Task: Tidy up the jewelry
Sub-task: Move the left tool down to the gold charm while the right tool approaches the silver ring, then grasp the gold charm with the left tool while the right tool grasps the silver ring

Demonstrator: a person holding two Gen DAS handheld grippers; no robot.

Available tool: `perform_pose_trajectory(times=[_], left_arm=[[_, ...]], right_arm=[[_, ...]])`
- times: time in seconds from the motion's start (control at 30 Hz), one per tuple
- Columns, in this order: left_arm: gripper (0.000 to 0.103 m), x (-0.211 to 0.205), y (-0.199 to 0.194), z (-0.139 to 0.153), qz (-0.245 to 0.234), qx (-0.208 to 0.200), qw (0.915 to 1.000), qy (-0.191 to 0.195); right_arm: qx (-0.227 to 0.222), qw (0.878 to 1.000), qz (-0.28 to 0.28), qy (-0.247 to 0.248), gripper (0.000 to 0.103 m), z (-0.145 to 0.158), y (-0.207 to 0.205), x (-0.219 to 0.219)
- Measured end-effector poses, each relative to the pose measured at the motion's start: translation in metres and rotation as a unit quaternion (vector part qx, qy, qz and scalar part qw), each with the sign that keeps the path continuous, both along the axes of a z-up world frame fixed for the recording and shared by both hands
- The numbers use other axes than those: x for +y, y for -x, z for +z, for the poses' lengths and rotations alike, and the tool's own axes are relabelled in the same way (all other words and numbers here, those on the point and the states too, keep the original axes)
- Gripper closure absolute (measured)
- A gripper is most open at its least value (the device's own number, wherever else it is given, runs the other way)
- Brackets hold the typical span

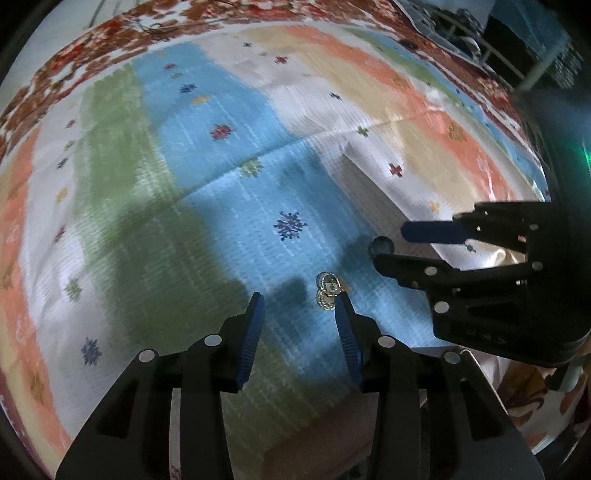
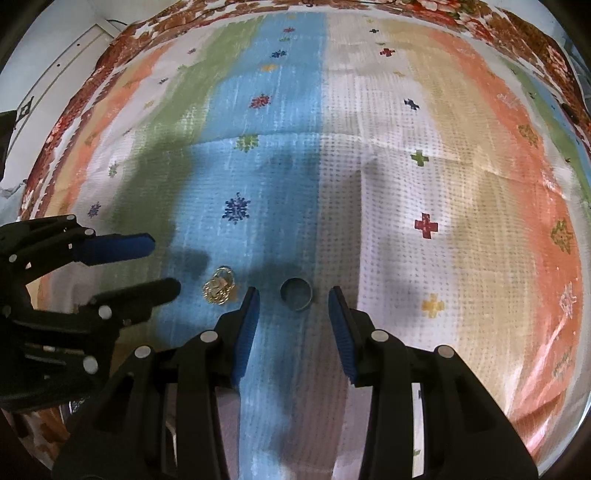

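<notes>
A small pile of gold rings (image 1: 326,290) lies on the blue stripe of the striped mat (image 1: 207,184), just in front of my left gripper's right fingertip. It also shows in the right wrist view (image 2: 218,287). A dark band ring (image 2: 296,293) lies just ahead of my right gripper (image 2: 293,295), between its open fingers, and shows in the left wrist view (image 1: 382,245) too. My left gripper (image 1: 299,301) is open and empty. The right gripper enters the left wrist view from the right (image 1: 391,243), and the left gripper enters the right wrist view from the left (image 2: 162,266).
The mat (image 2: 406,184) has green, blue, white, beige and orange stripes with small cross marks and a floral border. A fold runs across it. A white board lies at the far left (image 2: 55,74). Dark clutter sits at the top right (image 1: 480,29).
</notes>
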State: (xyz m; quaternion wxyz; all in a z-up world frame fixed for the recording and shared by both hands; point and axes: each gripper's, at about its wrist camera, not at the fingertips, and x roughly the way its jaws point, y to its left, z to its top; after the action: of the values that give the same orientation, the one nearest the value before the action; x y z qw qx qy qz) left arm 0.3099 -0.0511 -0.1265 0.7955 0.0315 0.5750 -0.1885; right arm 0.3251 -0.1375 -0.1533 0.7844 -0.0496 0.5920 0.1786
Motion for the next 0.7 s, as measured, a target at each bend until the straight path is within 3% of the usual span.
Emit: perform_pose_trajectory(times=[0.23, 0.7], left_arm=[[0.063, -0.018, -0.007, -0.003, -0.046, 0.009, 0.9989, 0.005], [0.063, -0.031, -0.014, -0.018, -0.071, 0.023, 0.9969, -0.025]], right_arm=[[0.005, 1.0, 0.003, 0.002, 0.063, -0.008, -0.006, 0.002], [0.013, 1.0, -0.003, -0.004, 0.079, -0.014, -0.01, -0.003]])
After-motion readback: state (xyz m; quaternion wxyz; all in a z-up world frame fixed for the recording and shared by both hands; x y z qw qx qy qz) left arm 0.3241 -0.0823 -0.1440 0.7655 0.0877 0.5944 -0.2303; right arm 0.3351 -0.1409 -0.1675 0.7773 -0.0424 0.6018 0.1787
